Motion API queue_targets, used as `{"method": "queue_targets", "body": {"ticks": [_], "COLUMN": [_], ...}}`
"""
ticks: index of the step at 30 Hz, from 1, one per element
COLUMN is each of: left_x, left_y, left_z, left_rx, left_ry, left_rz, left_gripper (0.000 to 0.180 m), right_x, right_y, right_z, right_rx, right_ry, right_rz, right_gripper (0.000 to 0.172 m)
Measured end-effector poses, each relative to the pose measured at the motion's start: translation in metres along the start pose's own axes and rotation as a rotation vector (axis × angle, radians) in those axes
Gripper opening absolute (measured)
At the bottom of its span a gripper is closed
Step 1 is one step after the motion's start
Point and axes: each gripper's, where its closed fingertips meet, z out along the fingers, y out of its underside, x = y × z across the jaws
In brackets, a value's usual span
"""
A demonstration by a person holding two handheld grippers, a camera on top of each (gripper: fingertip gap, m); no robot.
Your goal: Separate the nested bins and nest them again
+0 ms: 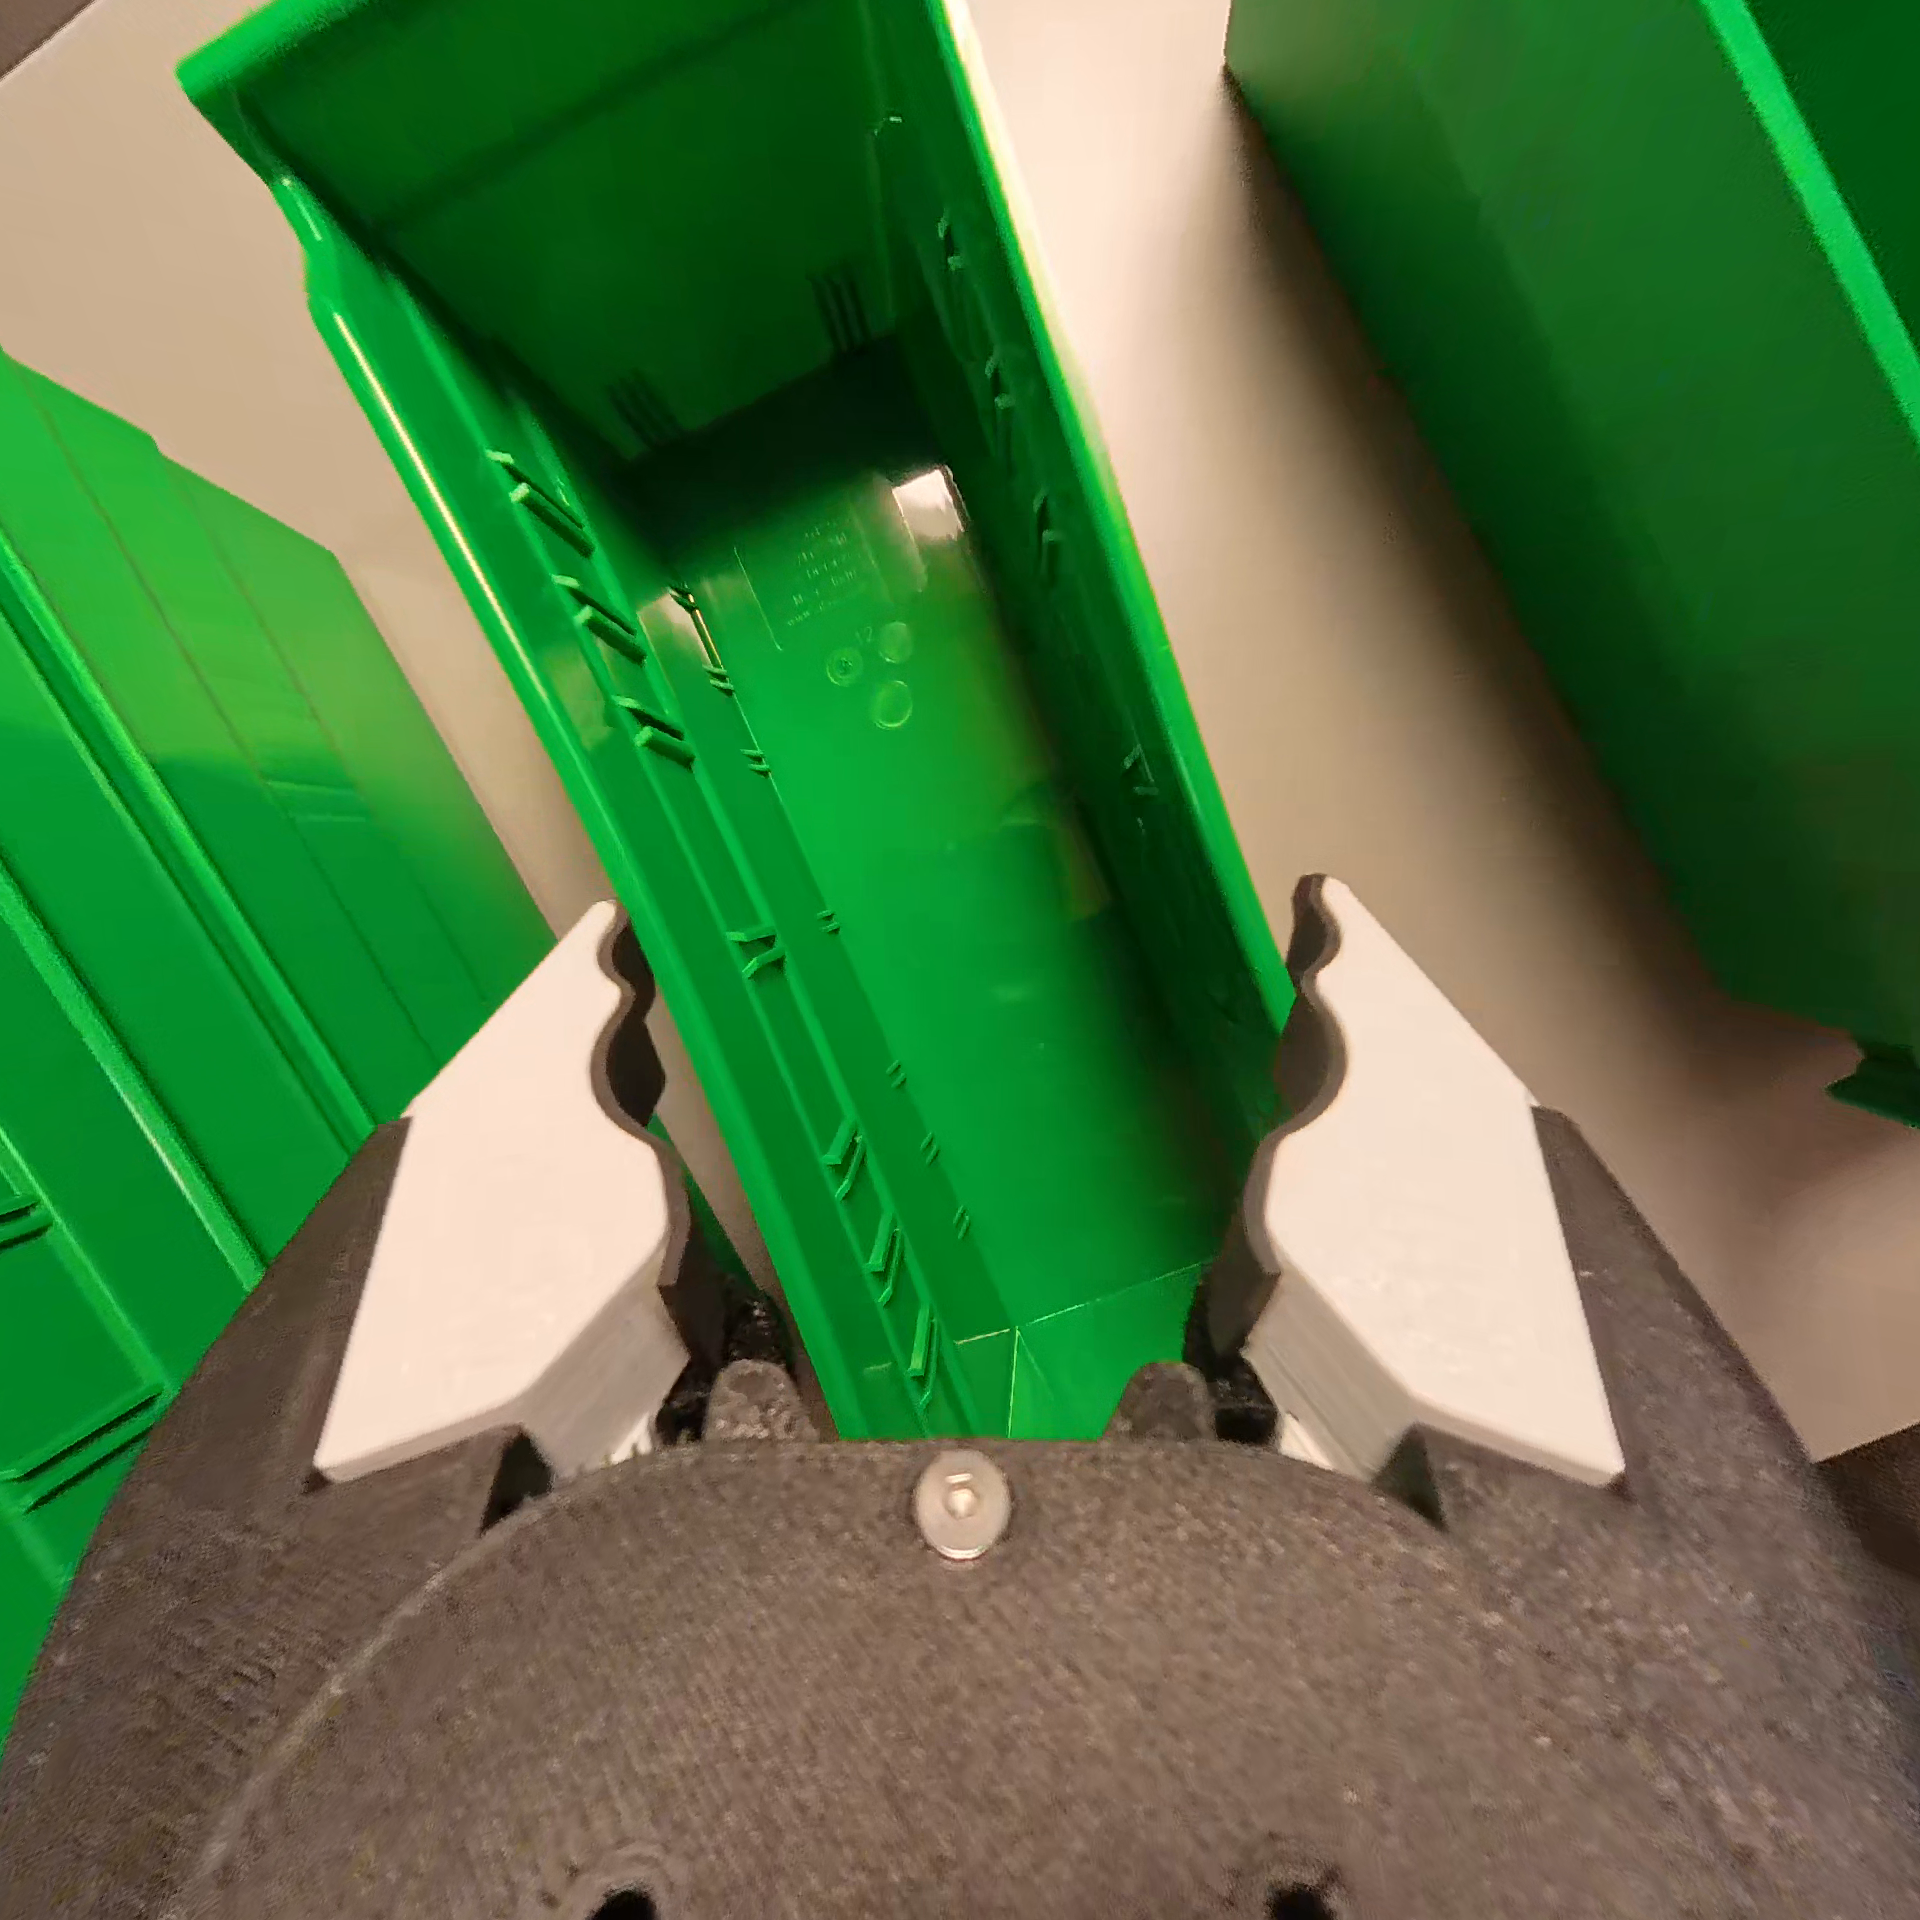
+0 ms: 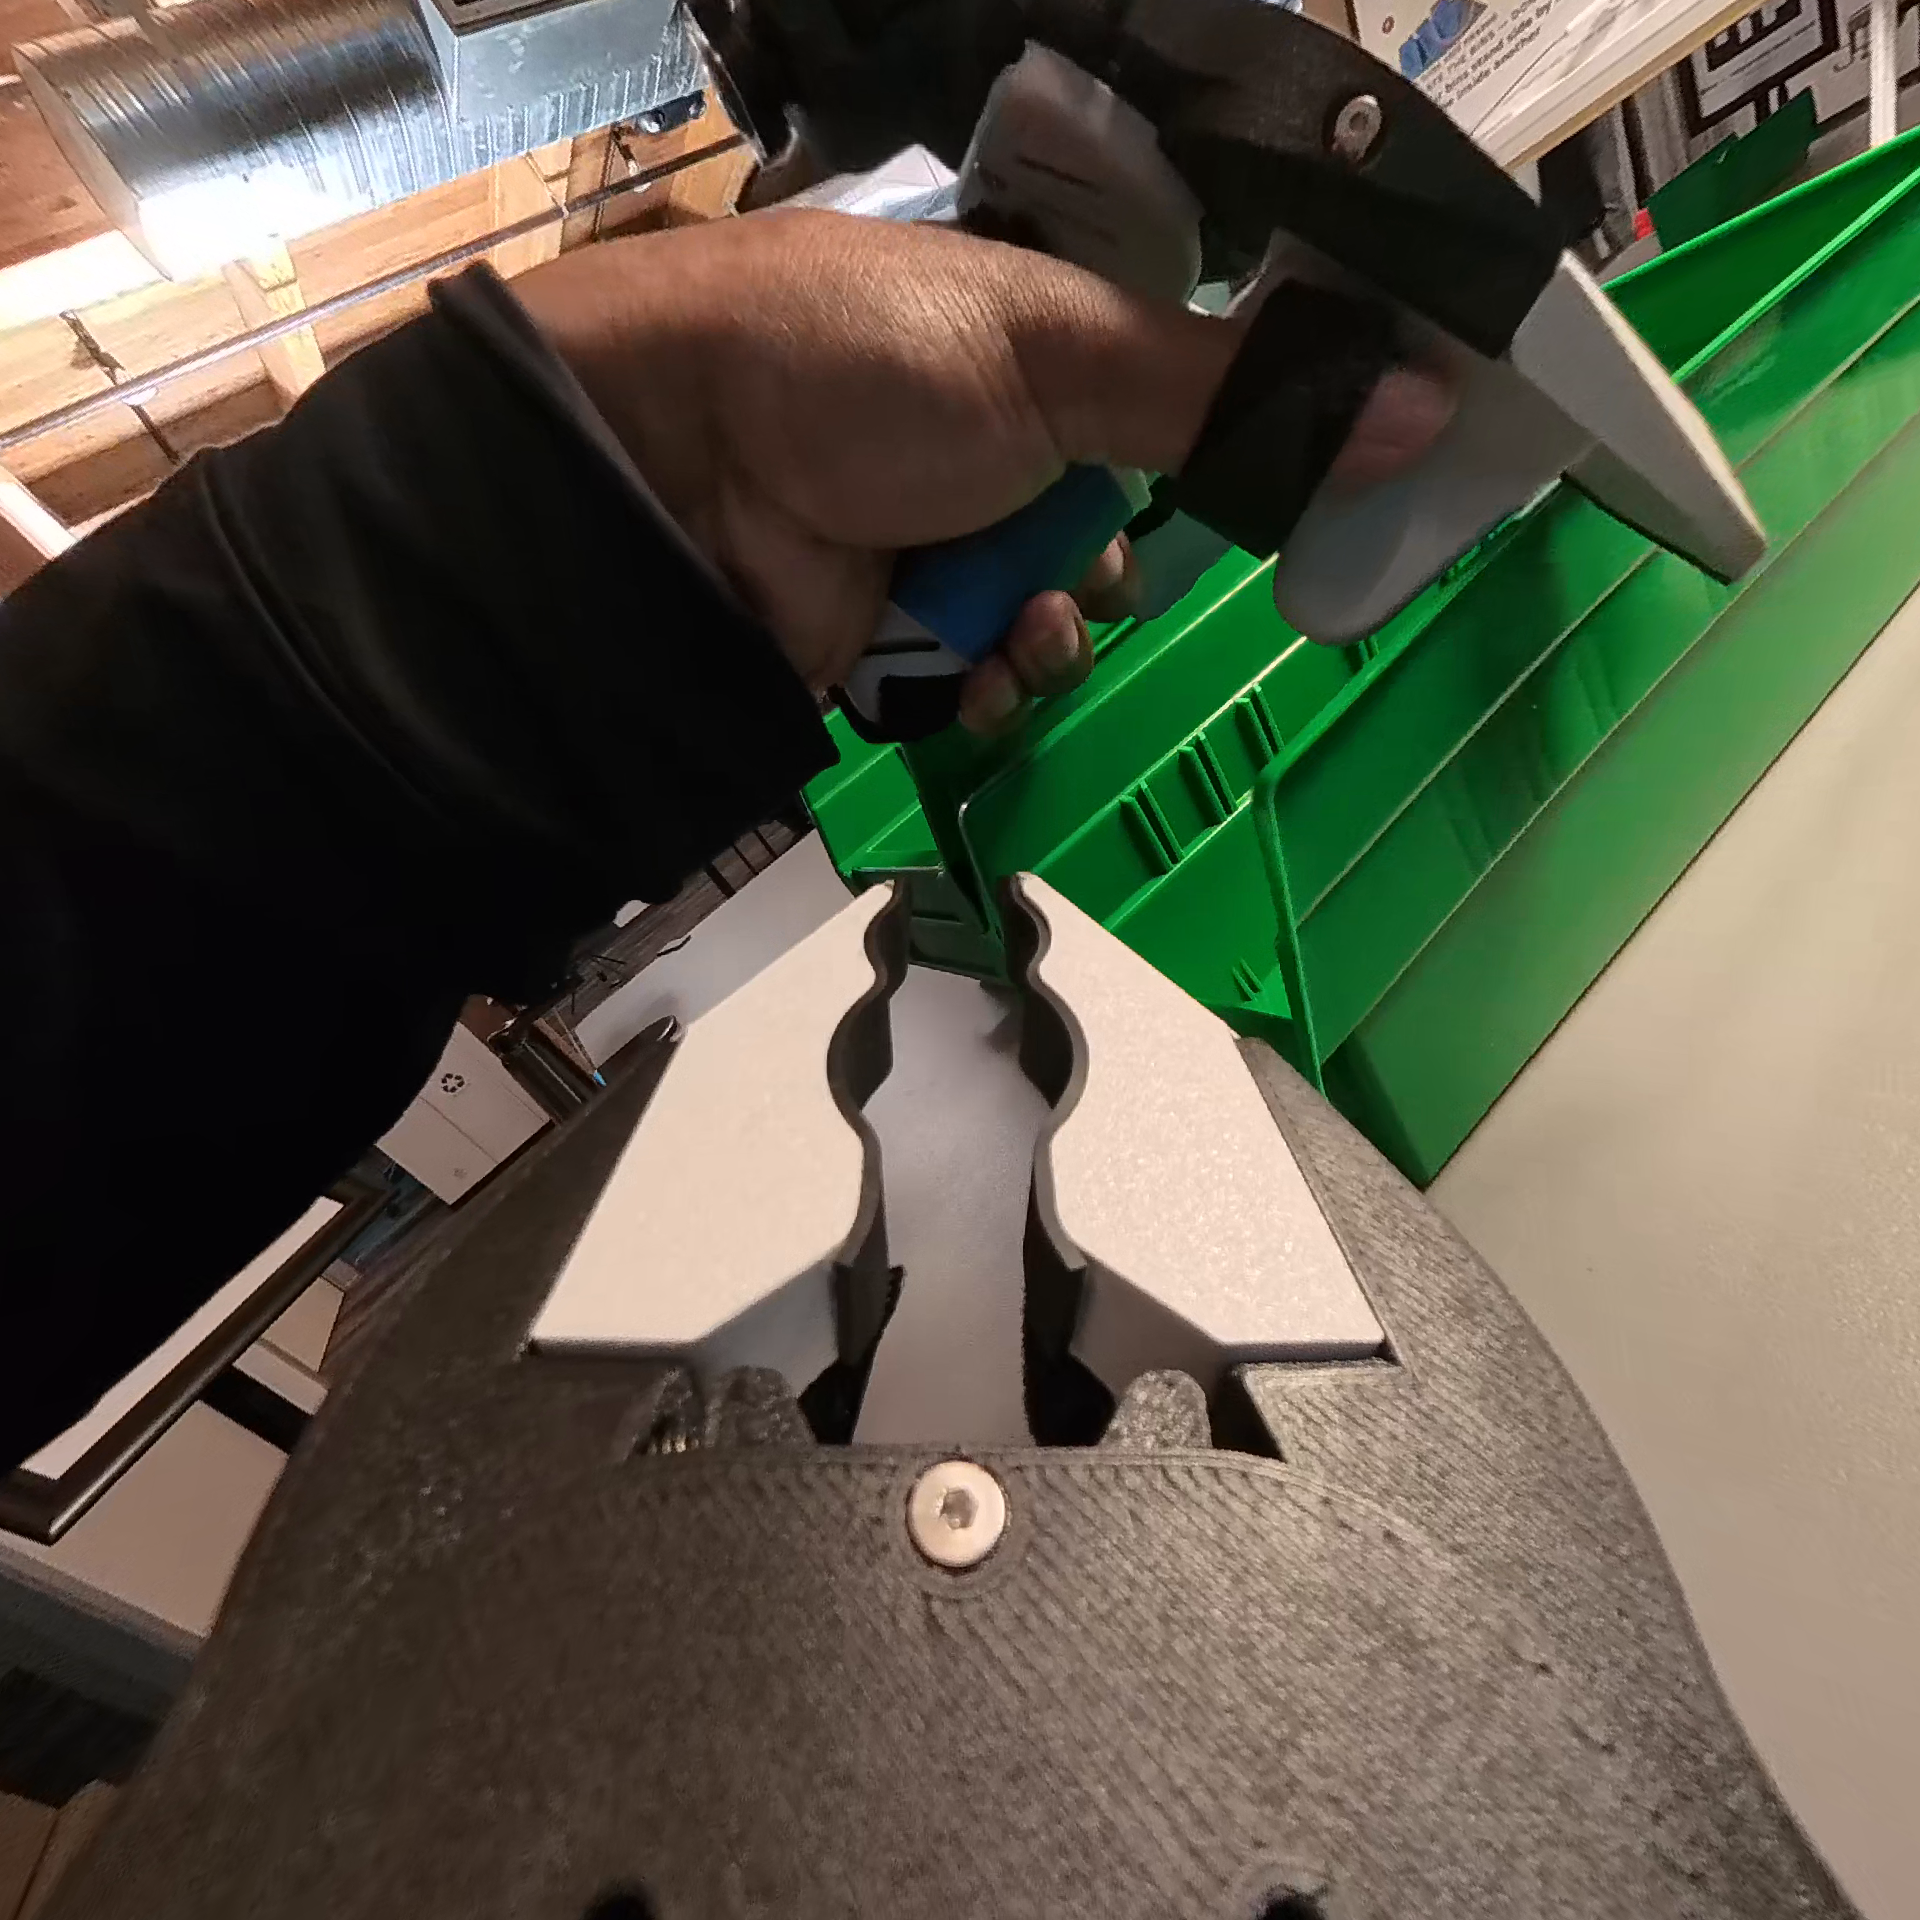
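Note:
In the left wrist view my left gripper point(image 1: 961, 935) straddles a long, narrow green bin point(image 1: 883, 831) near its near end. The jaws stand wide and both pads lie against the bin's long rims. A second ribbed wall along its left side point(image 1: 623, 665) shows another bin nested with it. In the right wrist view the nested green bins point(image 2: 1455, 810) lie on the table, the upper one sitting in the lower. My right gripper point(image 2: 954, 904) is nearly closed, its fingertips pinching the end lip of the bins point(image 2: 951, 935). A finger point(image 2: 1621, 416) of the left gripper reaches down over the upper bin's rim.
More green bins lie on the grey table point(image 1: 1351, 727), one at the left point(image 1: 156, 831) and one at the right point(image 1: 1610, 520). A person's hand point(image 2: 883, 416) and a dark sleeve point(image 2: 364, 727) fill the left of the right wrist view. The table's edge lies behind the bins' end.

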Motion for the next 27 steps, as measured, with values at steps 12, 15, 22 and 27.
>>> {"method": "queue_targets", "body": {"ticks": [12,15,22,27], "left_x": [-0.018,-0.035,-0.118,-0.157], "left_y": [-0.036,-0.05,-0.046,-0.006], "left_z": [-0.059,-0.1,-0.175,-0.153], "left_rx": [0.147,0.209,0.296,0.241], "left_ry": [0.101,0.11,-0.007,-0.049], "left_rz": [-0.069,-0.088,-0.162,-0.223], "left_gripper": [0.109,0.11,0.111,0.112], "right_x": [-0.007,-0.008,-0.008,-0.008], "right_y": [0.002,0.004,0.005,0.006], "right_z": [0.0,0.001,0.002,0.003], "right_rx": [-0.016,-0.027,-0.037,-0.041], "right_ry": [-0.052,-0.056,-0.05,-0.045], "right_rz": [-0.003,-0.007,-0.011,-0.02], "right_gripper": [0.018,0.018,0.018,0.018]}}
